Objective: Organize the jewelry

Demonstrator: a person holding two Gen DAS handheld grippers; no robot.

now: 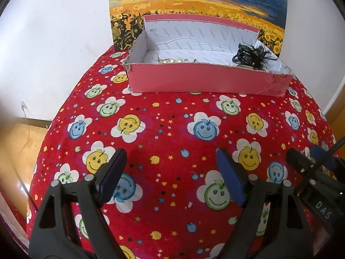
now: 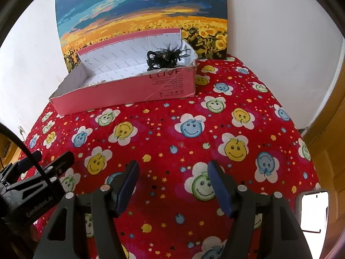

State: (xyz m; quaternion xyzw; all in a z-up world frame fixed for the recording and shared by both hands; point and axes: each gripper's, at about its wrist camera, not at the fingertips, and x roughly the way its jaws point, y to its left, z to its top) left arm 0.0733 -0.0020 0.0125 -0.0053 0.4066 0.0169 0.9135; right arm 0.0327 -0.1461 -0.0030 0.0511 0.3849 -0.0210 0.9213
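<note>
An open pink cardboard box (image 1: 207, 78) (image 2: 120, 90) stands at the far side of a red smiley-print cloth (image 1: 172, 133) (image 2: 163, 142). Inside it, a black feathery hair piece with black bands (image 1: 252, 56) (image 2: 167, 57) lies at the right end, and pearl jewelry (image 1: 172, 60) (image 2: 97, 83) lies near the front wall. My left gripper (image 1: 172, 170) is open and empty above the cloth, well short of the box. My right gripper (image 2: 173, 179) is open and empty beside it; it also shows at the right edge of the left wrist view (image 1: 310, 161).
A sunflower-field painting (image 1: 194, 6) (image 2: 142, 15) leans on the white wall behind the box. A phone (image 2: 312, 211) lies at the cloth's right near edge. Wooden floor (image 1: 15, 151) shows left of the table.
</note>
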